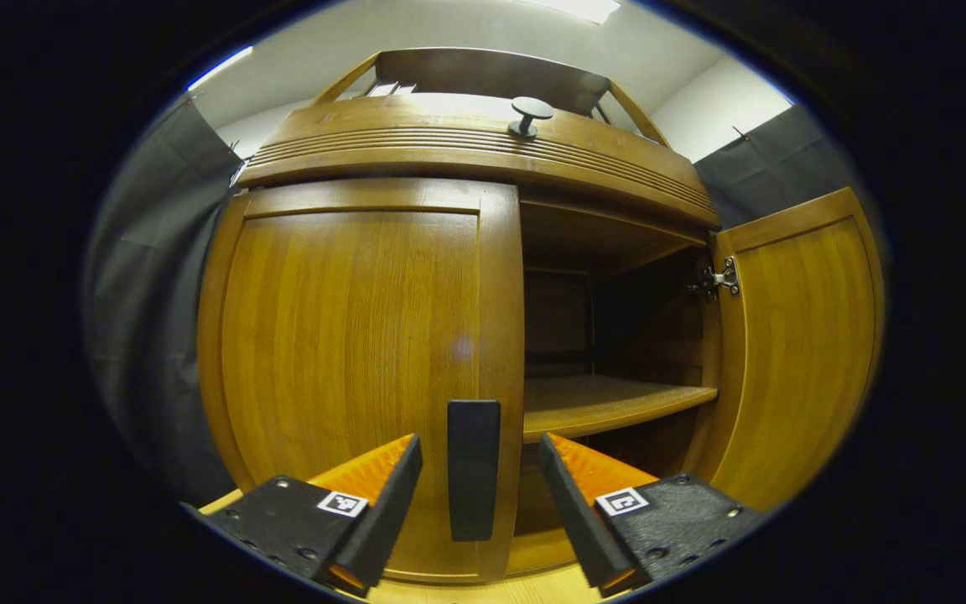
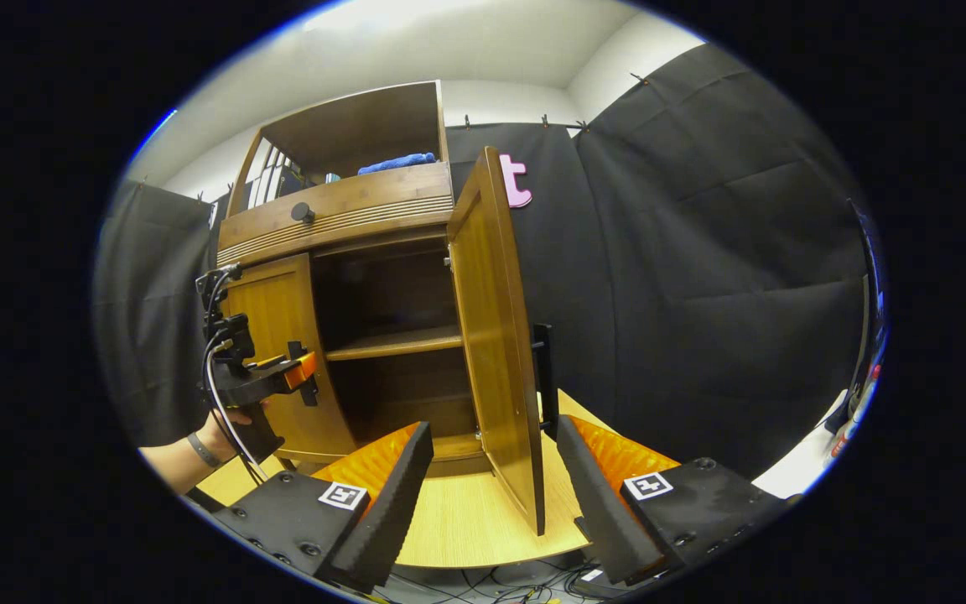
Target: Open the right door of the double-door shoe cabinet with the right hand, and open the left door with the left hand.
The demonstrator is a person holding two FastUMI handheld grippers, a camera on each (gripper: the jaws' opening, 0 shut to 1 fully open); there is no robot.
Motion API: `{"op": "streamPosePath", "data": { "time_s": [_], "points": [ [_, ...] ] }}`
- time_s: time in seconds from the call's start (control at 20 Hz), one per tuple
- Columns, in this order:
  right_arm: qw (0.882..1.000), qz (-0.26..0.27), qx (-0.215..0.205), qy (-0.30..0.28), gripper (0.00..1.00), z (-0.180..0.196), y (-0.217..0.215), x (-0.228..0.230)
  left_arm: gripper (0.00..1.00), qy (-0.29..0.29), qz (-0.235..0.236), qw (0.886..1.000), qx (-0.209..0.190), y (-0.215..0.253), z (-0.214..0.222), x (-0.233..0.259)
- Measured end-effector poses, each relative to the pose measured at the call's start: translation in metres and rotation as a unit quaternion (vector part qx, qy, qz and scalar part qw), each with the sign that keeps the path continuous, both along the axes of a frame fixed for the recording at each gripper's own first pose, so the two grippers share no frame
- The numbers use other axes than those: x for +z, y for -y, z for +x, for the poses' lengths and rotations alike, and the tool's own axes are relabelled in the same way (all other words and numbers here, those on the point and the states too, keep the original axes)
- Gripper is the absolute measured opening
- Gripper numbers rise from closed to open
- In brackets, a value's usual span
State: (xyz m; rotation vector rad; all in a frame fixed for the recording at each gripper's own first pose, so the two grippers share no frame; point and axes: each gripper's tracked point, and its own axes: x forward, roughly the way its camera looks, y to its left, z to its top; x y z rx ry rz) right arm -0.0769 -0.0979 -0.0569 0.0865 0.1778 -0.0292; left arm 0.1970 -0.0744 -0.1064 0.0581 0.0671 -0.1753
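Observation:
The wooden shoe cabinet point(image 1: 483, 151) stands close in the left gripper view. Its left door point(image 1: 349, 352) is closed, with a dark vertical handle point(image 1: 473, 470) at its inner edge. My left gripper point(image 1: 480, 491) is open, its fingers on either side of that handle without touching it. The right door point(image 1: 802, 352) is swung wide open, baring an inner shelf point(image 1: 609, 403). In the right gripper view the open right door point(image 2: 495, 335) stands edge-on between the fingers of my open right gripper point(image 2: 495, 478), which holds nothing. The left gripper point(image 2: 303, 377), held by a hand, sits at the left door point(image 2: 282, 361).
A round knob point(image 1: 531, 113) sits on the cabinet's drawer front. A blue cloth point(image 2: 399, 162) lies on the upper shelf. The cabinet stands on a light wooden tabletop point(image 2: 466, 520) with cables beneath its front edge. Black cloth walls surround the booth.

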Motion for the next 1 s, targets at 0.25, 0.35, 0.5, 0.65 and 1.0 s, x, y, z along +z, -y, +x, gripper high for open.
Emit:
{"op": "streamPosePath", "data": {
  "time_s": [0.25,0.35,0.5,0.65,1.0],
  "points": [
    [1.0,-0.012,0.01,0.002,0.96,0.004,-0.01,0.003,0.55,-0.022,-0.008,1.0,-0.007,-0.005,0.019,-0.018],
    [1.0,-0.015,0.019,0.002,0.96,0.007,-0.018,0.003,0.55,-0.038,0.006,0.999,-0.008,-0.007,0.016,-0.028],
    [0.999,-0.015,0.032,-0.001,1.0,0.015,-0.032,0.0,0.41,-0.034,0.017,0.999,-0.024,0.002,0.019,-0.034],
    [0.999,-0.02,0.047,-0.001,0.96,0.015,-0.045,0.0,0.29,-0.049,0.025,0.998,-0.013,-0.002,0.01,-0.032],
    [0.998,-0.032,0.06,0.002,0.96,0.013,-0.055,0.002,0.28,-0.048,0.021,0.998,-0.028,-0.016,-0.044,-0.014]
  ]
}}
